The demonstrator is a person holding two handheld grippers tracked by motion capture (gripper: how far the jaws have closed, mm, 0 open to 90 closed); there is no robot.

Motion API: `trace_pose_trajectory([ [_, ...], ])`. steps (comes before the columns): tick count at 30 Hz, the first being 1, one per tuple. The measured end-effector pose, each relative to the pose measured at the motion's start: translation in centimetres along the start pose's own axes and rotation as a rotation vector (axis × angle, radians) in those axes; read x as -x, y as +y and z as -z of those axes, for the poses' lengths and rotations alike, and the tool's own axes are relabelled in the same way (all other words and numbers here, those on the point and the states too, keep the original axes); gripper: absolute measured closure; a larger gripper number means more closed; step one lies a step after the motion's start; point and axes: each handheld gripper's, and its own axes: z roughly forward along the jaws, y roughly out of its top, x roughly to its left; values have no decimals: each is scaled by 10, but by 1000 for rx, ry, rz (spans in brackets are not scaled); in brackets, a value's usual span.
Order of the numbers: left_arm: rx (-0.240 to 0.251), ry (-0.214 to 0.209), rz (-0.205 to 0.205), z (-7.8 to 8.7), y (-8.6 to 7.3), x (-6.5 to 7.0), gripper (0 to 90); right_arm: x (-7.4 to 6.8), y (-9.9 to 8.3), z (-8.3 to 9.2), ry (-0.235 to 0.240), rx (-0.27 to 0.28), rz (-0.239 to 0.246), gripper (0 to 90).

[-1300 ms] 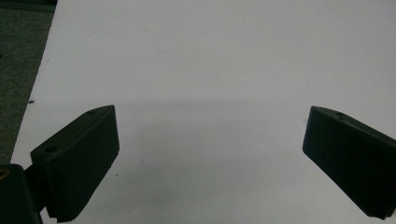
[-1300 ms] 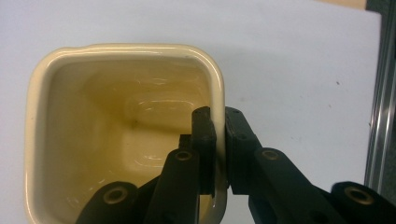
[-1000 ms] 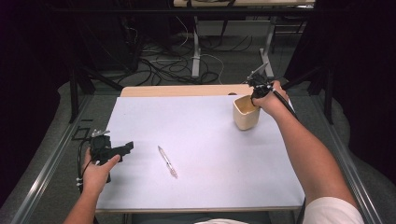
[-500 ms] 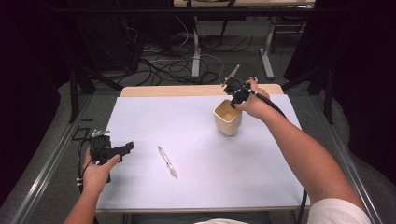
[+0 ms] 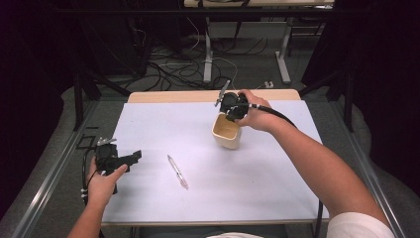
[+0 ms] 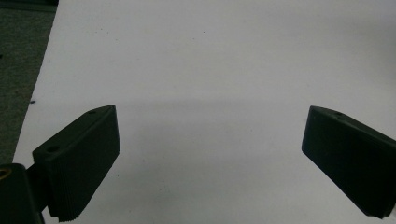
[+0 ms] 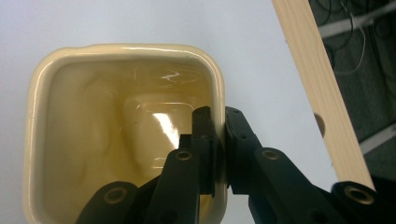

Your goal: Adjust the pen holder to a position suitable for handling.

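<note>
A cream square cup (image 5: 227, 132) stands upright on the white table sheet (image 5: 267, 173), just right of the middle. My right gripper (image 5: 231, 115) is shut on the cup's rim, one jaw inside the cup (image 7: 121, 135) and one outside its wall. A silver pen (image 5: 177, 171) lies on the sheet in front of the cup, to its left. My left gripper (image 5: 132, 157) rests low at the sheet's left edge, jaws spread wide, and between its fingers (image 6: 79, 163) is only bare sheet.
A wooden strip (image 5: 198, 95) borders the far edge of the sheet. Metal rails (image 5: 49, 183) run along both sides of the table. Cables and table legs (image 5: 208, 54) cover the floor beyond.
My right gripper has carried the cup leftward from the far right corner toward the middle of the sheet. The left gripper and the pen have not moved.
</note>
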Motion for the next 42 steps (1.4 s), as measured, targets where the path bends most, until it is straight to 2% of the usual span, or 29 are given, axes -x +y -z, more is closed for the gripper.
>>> trace_pose_trajectory([
  [1, 1, 1, -1, 0, 0, 0, 43, 0, 0, 0, 0, 0, 0, 844],
  [4, -2, 3, -5, 1, 0, 0, 43, -11, 9, -2, 12, 24, 79, 844],
  [5, -1, 6, -5, 1, 0, 0, 43, -11, 9, -2, 12, 24, 79, 844],
  [7, -3, 8, -11, 1, 0, -1, 43, -19, 14, -2, 24, 43, 123, 844],
  [8, -2, 8, -11, 1, 0, -1, 43, -19, 14, -2, 24, 43, 123, 844],
  [14, -3, 13, -17, 1, 0, -1, 39, -31, 23, -7, 66, 83, 217, 844],
  [16, 0, 15, -17, 1, 0, -1, 37, -33, 24, -7, 73, 85, 221, 844],
  [17, -1, 14, -17, 1, 0, -2, 33, -33, 25, -8, 76, 89, 240, 844],
  [21, -1, 12, -17, 2, 0, -2, 18, -35, 27, -12, 91, 103, 266, 843],
  [25, -4, 9, -19, 2, 1, -2, 9, -36, 28, -17, 118, 100, 268, 843],
  [34, -1, 6, -20, 2, 0, -2, 7, -31, 28, -33, 141, 70, 281, 842],
  [35, 0, 4, -20, 2, 0, -2, 7, -31, 28, -35, 134, 69, 278, 842],
  [37, 4, 1, -22, 2, 0, -2, 3, -27, 27, -36, 155, 77, 252, 843],
  [39, 3, 0, -30, 2, 0, -2, 3, -24, 27, -39, 140, 79, 275, 842],
  [40, 7, -6, -19, 1, -1, -1, 3, -24, 26, -40, 139, 78, 267, 841],
  [42, 1, -7, -27, 2, 0, -1, 3, -21, 26, -41, 126, 80, 266, 835],
])
